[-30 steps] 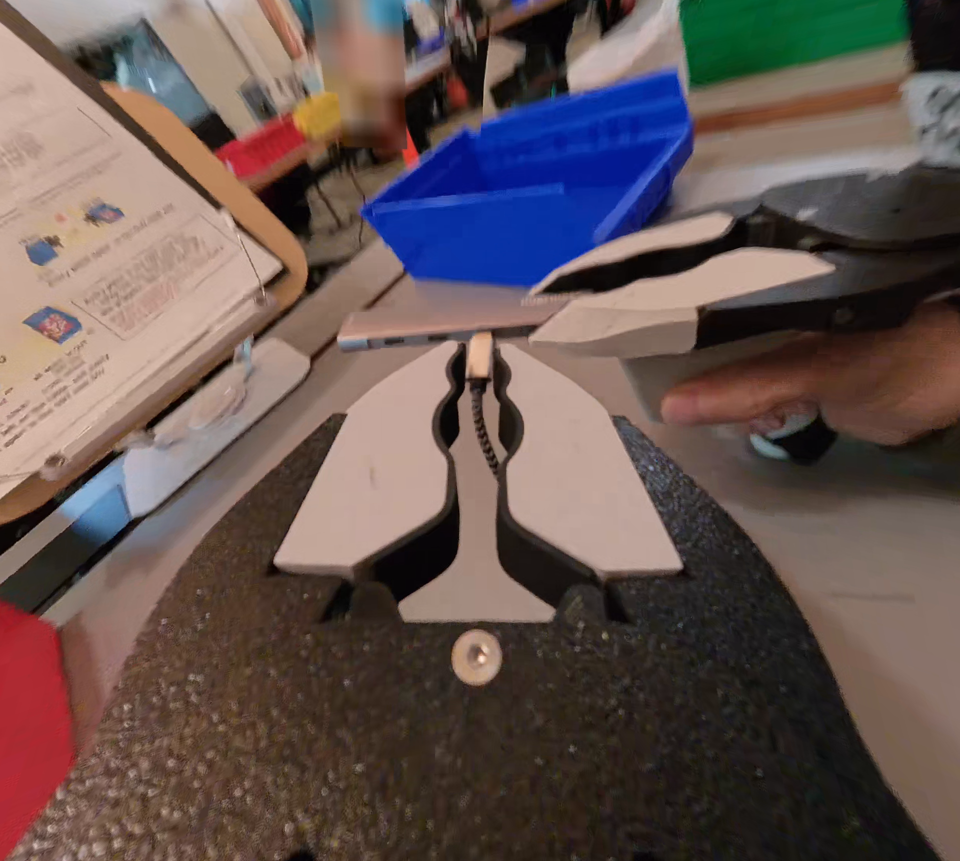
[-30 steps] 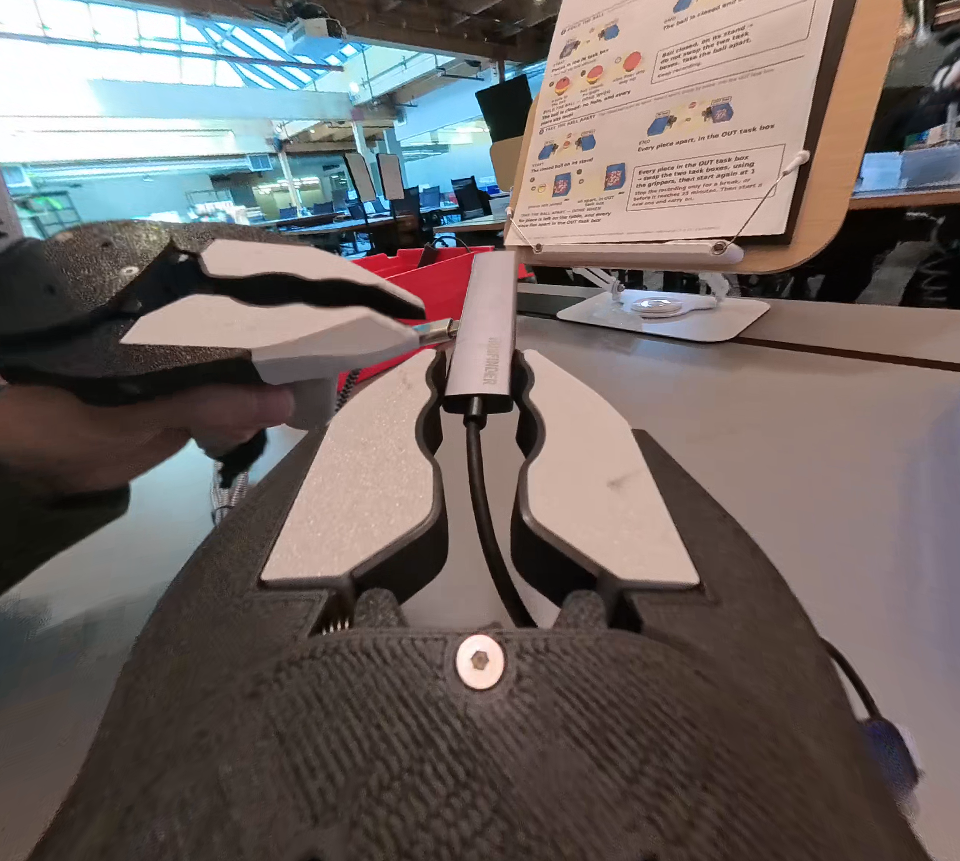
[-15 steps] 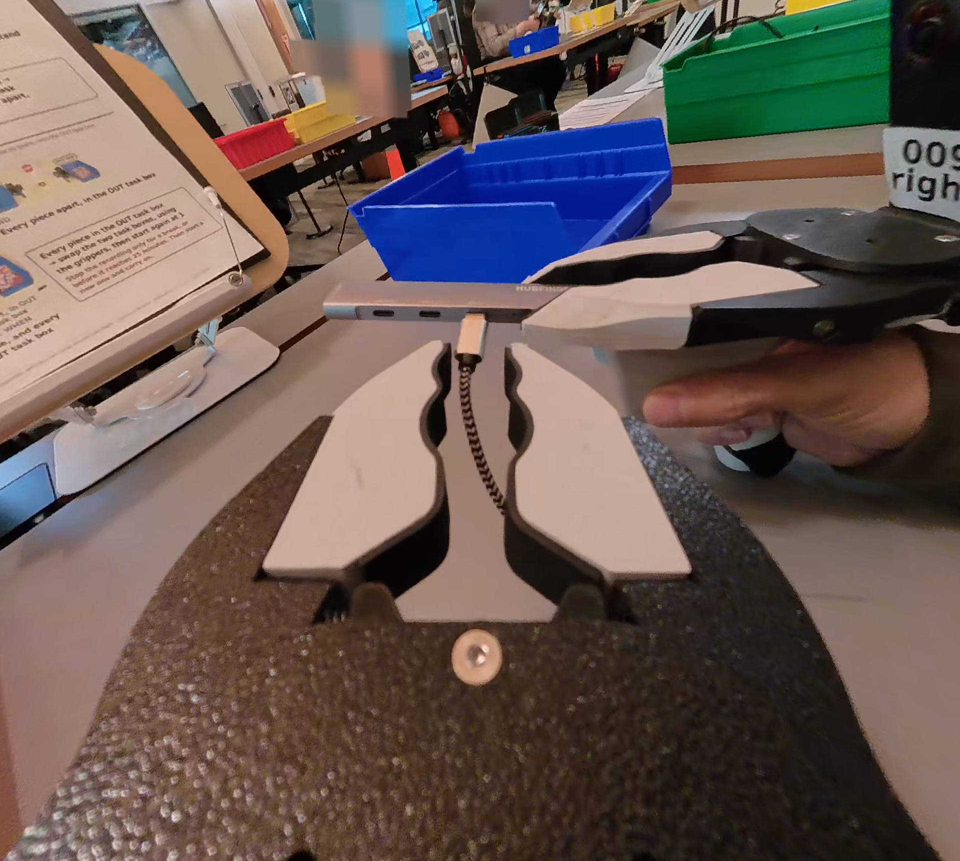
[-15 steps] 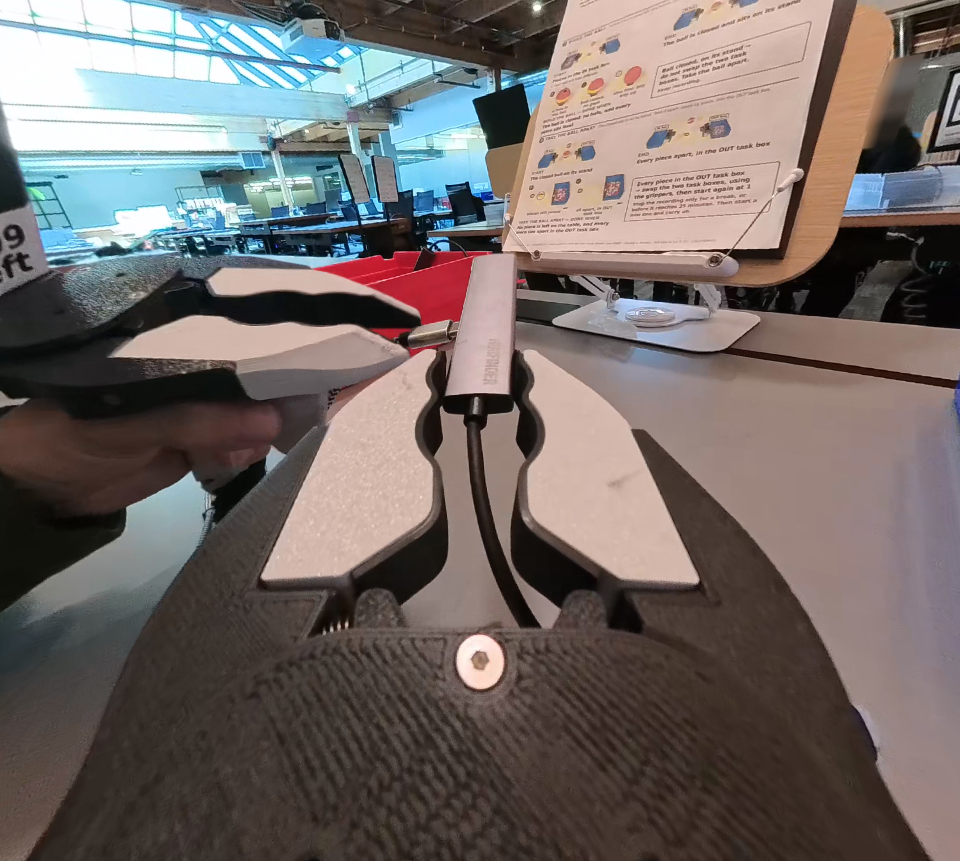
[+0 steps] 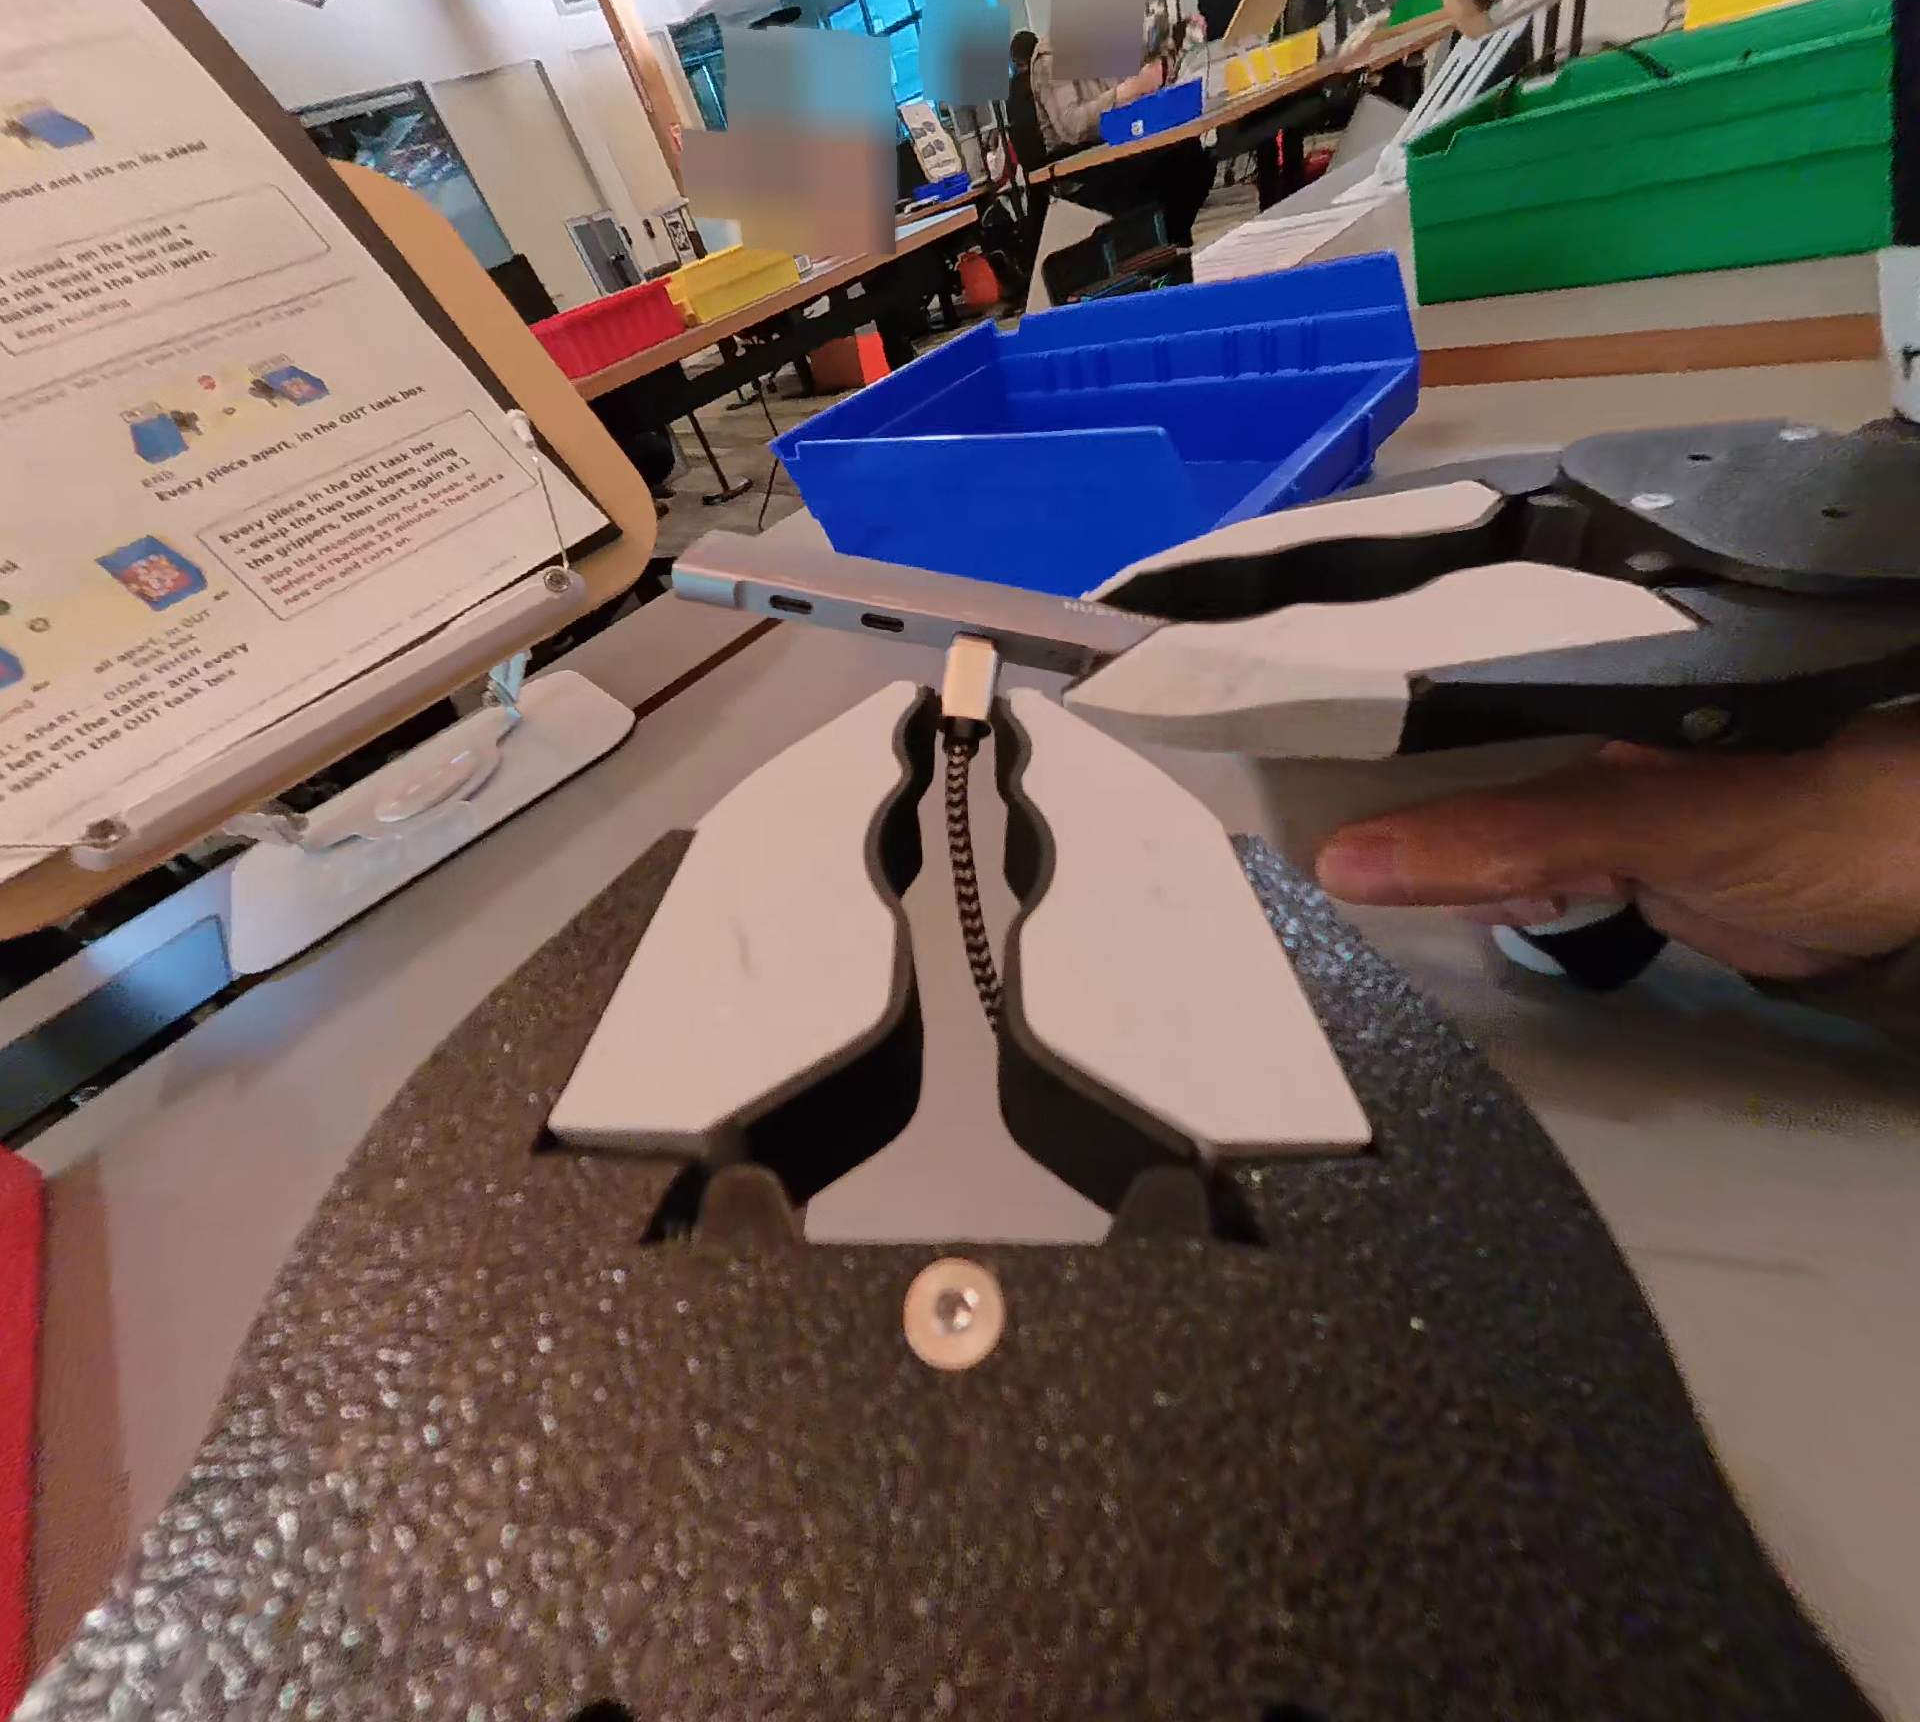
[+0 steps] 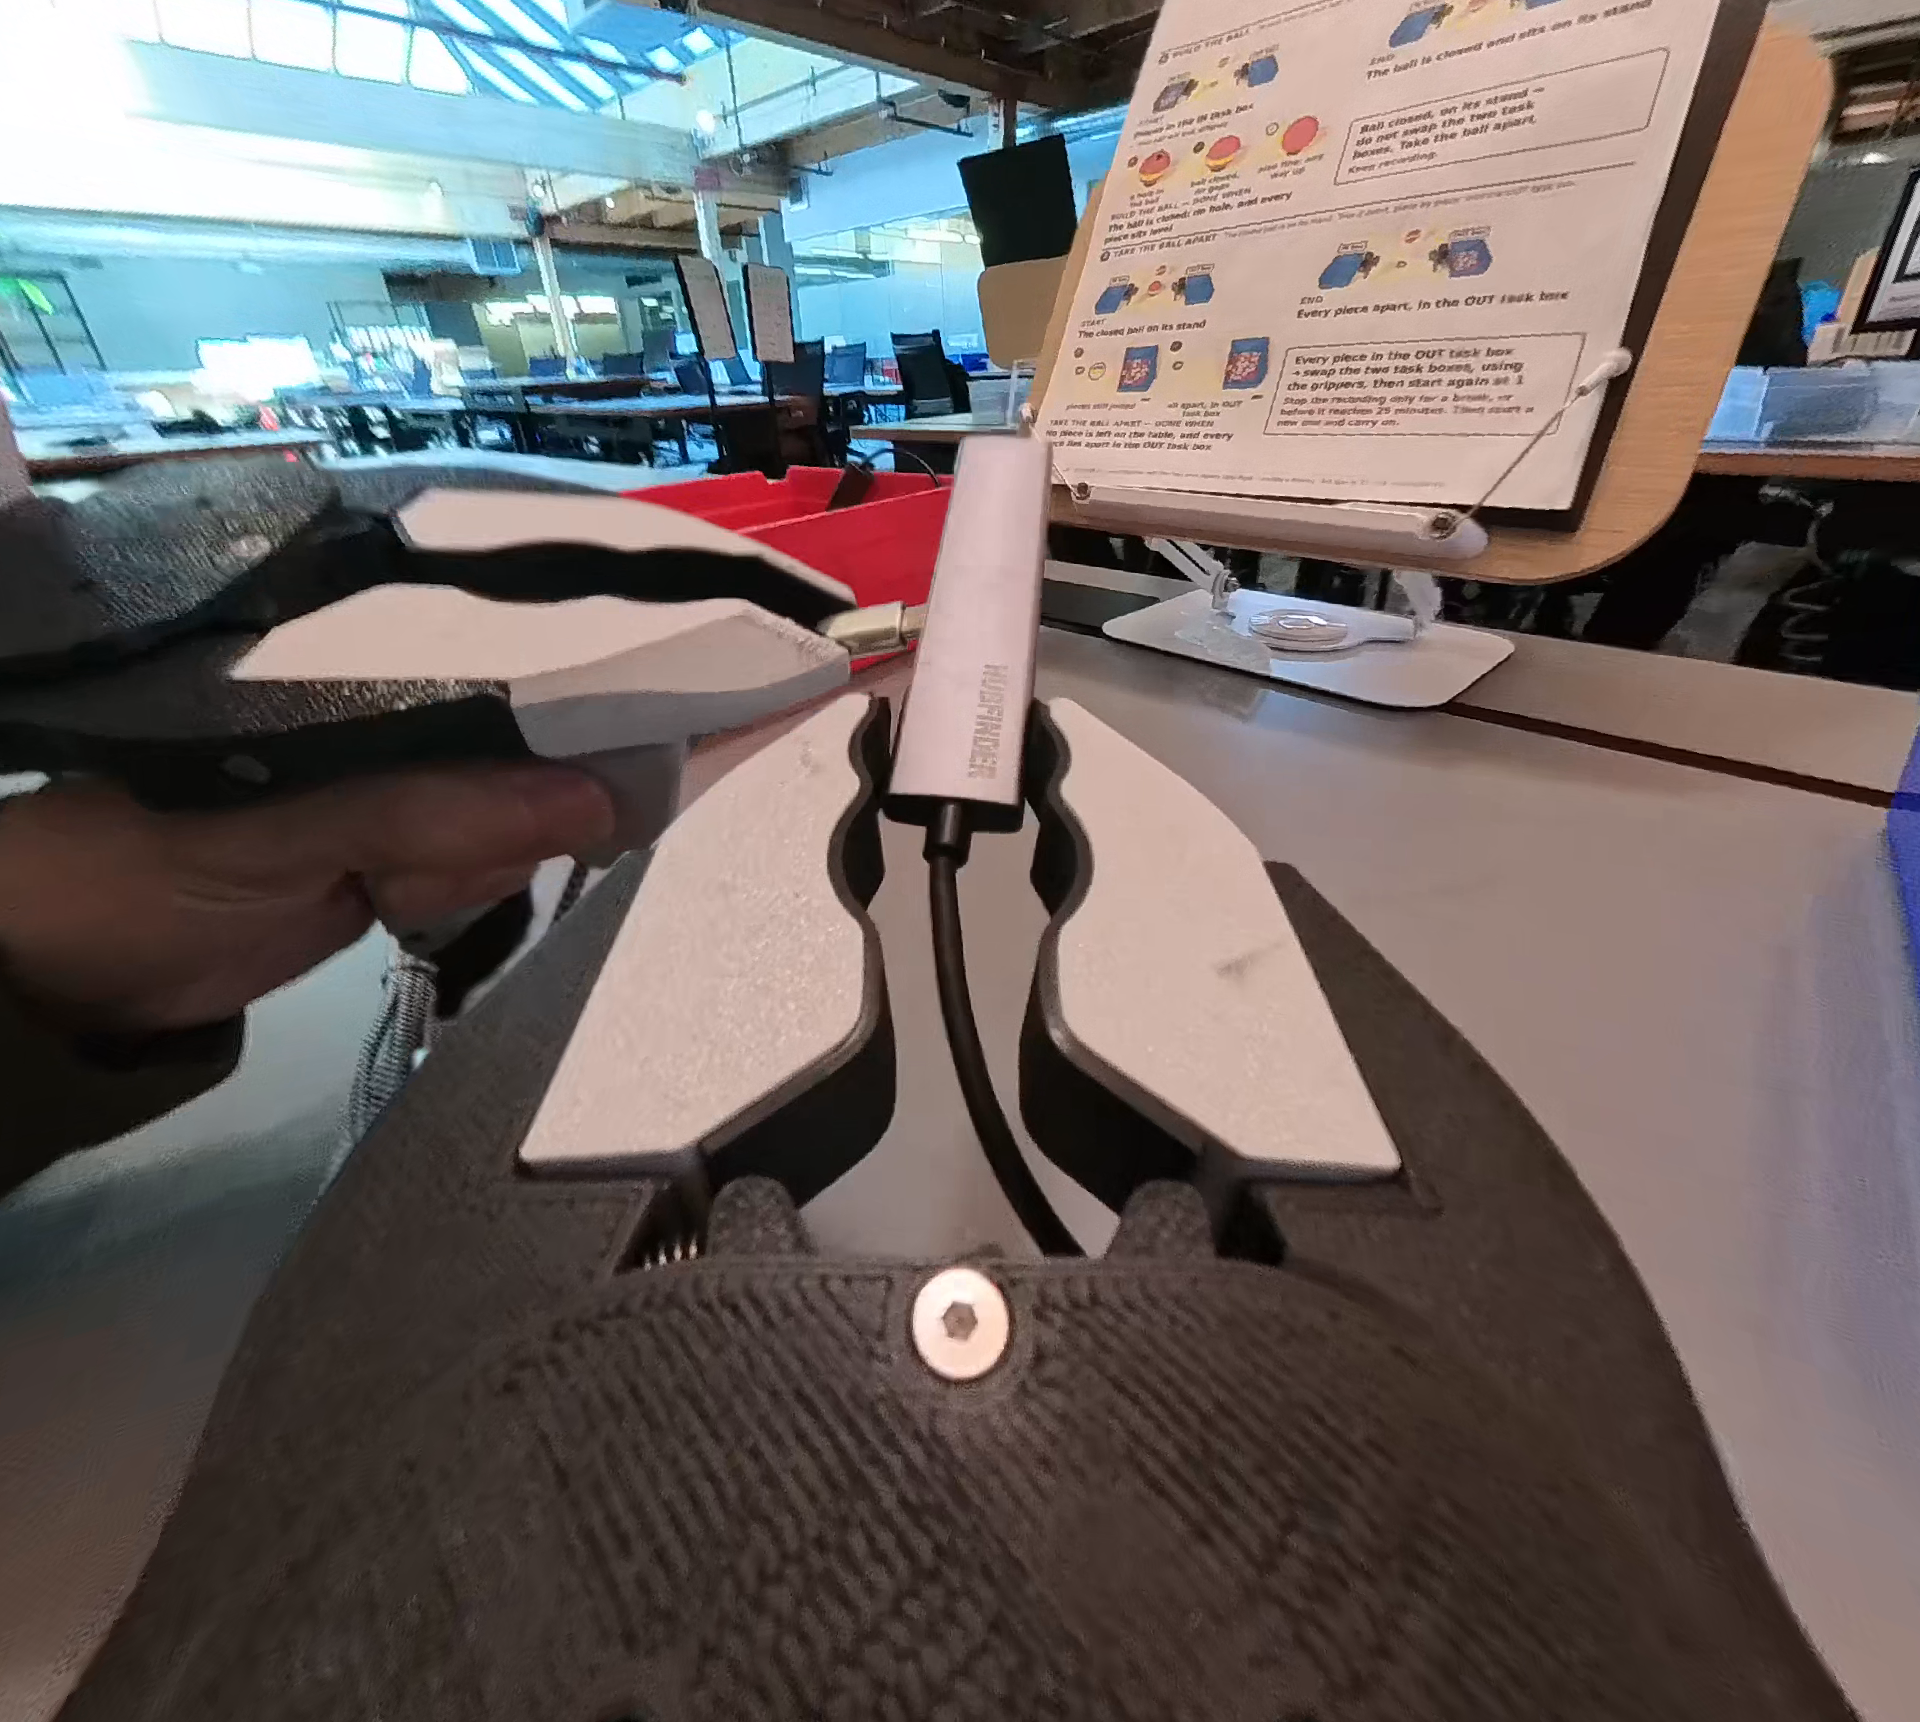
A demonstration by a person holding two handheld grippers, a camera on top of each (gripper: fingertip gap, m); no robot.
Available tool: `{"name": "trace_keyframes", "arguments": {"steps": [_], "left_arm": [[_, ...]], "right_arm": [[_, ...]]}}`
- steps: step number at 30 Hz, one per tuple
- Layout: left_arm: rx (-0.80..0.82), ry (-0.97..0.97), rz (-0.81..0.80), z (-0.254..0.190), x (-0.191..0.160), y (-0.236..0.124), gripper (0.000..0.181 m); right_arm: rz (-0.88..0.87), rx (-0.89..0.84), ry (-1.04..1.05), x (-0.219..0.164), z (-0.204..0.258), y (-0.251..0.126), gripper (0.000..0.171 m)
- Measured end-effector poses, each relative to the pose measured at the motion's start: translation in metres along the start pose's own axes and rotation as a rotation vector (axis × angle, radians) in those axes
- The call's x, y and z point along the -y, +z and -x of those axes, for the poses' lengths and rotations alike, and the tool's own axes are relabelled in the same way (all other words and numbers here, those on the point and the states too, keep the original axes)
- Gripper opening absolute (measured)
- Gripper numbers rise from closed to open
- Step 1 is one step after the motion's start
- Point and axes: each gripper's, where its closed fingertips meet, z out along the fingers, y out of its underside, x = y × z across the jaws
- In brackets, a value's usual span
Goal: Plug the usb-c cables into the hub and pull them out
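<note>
A slim grey usb hub [image 5: 883, 607] is held level above the table; it also shows in the right wrist view [image 6: 982, 592]. My right gripper [image 6: 958, 708] is shut on the hub's cable end, and the hub's black lead [image 6: 961, 997] runs back between its fingers. It reaches in from the right in the left wrist view [image 5: 1086, 644]. A silver usb-c plug [image 5: 971, 673] on a braided cable [image 5: 971, 862] sits in a port on the hub's side. My left gripper [image 5: 963, 706] is shut on the cable just behind the plug. Two other ports are empty.
A blue bin [image 5: 1091, 467] stands just behind the hub. An instruction board on a stand [image 6: 1403, 218] with a white base [image 6: 1309, 644] is on the grey table [image 6: 1558, 893]. A red bin [image 6: 831, 519] and a green bin [image 5: 1662, 166] are farther off. Both grippers' tips are close together, under 4 cm apart.
The plug went from between my left fingertips at the hub's edge into the port. My left gripper now sits a little farther back on the cable. Both grippers rose slightly.
</note>
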Motion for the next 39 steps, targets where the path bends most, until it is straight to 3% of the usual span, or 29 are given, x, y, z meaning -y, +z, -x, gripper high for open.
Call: {"name": "trace_keyframes", "arguments": {"steps": [9, 15, 19, 21, 23, 24, 26, 33, 36, 39], "left_arm": [[0.069, 0.226, 0.141, 0.002, -0.001, -0.001, 0.010], [0.062, 0.291, 0.224, 0.002, -0.005, 0.001, 0.010], [0.035, 0.222, 0.118, -0.001, 0.006, -0.001, 0.010], [-0.093, 0.226, 0.026, -0.023, 0.021, 0.001, 0.008], [0.074, 0.453, 0.173, -0.013, 0.016, 0.007, 0.006], [0.122, 0.462, 0.122, -0.013, 0.025, 0.006, 0.005], [0.076, 0.318, 0.070, -0.016, 0.029, 0.004, 0.006], [0.057, 0.188, -0.022, -0.005, 0.028, -0.006, 0.006], [0.052, 0.178, -0.049, -0.007, 0.029, -0.010, 0.006], [0.049, 0.059, -0.099, -0.005, 0.040, -0.018, 0.021]], "right_arm": [[0.073, -0.067, -0.179, -0.009, 0.001, 0.003, 0.026], [0.087, -0.046, -0.180, -0.011, 0.002, 0.002, 0.026], [0.104, -0.002, -0.193, -0.013, 0.008, 0.003, 0.027], [0.160, 0.092, -0.239, -0.023, 0.024, 0.006, 0.023], [0.146, 0.071, -0.359, -0.025, 0.039, 0.010, 0.016], [0.107, -0.022, -0.325, -0.017, 0.030, 0.009, 0.013], [0.083, -0.040, -0.243, -0.012, 0.014, 0.006, 0.009], [0.074, -0.020, -0.285, -0.010, 0.022, 0.007, 0.009], [0.075, -0.062, -0.359, -0.009, 0.020, 0.005, 0.009], [0.064, -0.170, -0.553, -0.001, 0.010, 0.001, 0.010]]}}
